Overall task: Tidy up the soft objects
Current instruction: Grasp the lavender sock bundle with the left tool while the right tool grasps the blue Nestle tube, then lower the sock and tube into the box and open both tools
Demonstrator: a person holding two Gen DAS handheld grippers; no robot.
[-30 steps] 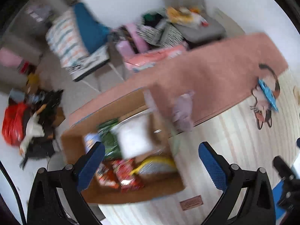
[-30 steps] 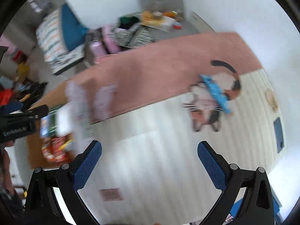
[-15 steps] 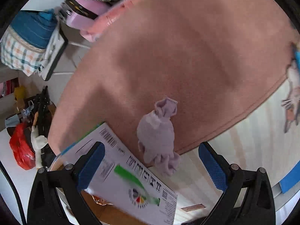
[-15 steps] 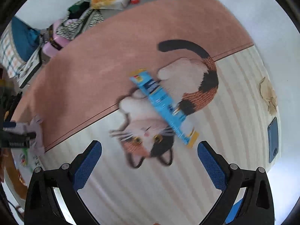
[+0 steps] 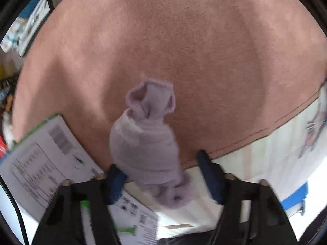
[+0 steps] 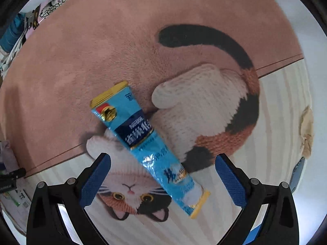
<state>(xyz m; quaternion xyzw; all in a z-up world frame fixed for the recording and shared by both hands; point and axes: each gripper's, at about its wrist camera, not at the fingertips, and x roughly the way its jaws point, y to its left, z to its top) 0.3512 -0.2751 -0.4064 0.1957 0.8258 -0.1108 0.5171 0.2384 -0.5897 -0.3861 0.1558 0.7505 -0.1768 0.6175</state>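
**Lilac sock between the left fingers, blue tube under the right**

In the left wrist view, the left gripper [image 5: 163, 175] has its 2 blue-padded fingers [image 5: 115, 180] spread apart, with the rolled lilac sock [image 5: 146, 145] lying between them. The left pad appears to touch the sock's lower left side, though blur makes contact uncertain; the right pad stands clear of it. The sock lies mostly on the pink half of the rug [image 5: 184, 40], its lower frayed end crossing onto the cream striped half. Its long axis runs nearly straight away from the camera, the open cuff pointing to the far side and tilted slightly right. Just left of the sock, a white printed box flap [image 5: 47, 155] with a barcode and green marks reaches under the left finger.

In the right wrist view, the right gripper [image 6: 163, 181] holds its 2 fingers [image 6: 96, 181] wide apart and grips nothing. A blue snack tube [image 6: 147, 145] with gold ends lies flat on the rug's calico cat picture [image 6: 204, 110], between and beyond the fingertips, touching neither. Its long axis runs diagonally, from the upper left end on the pink area down to the lower right end near the cat's face.
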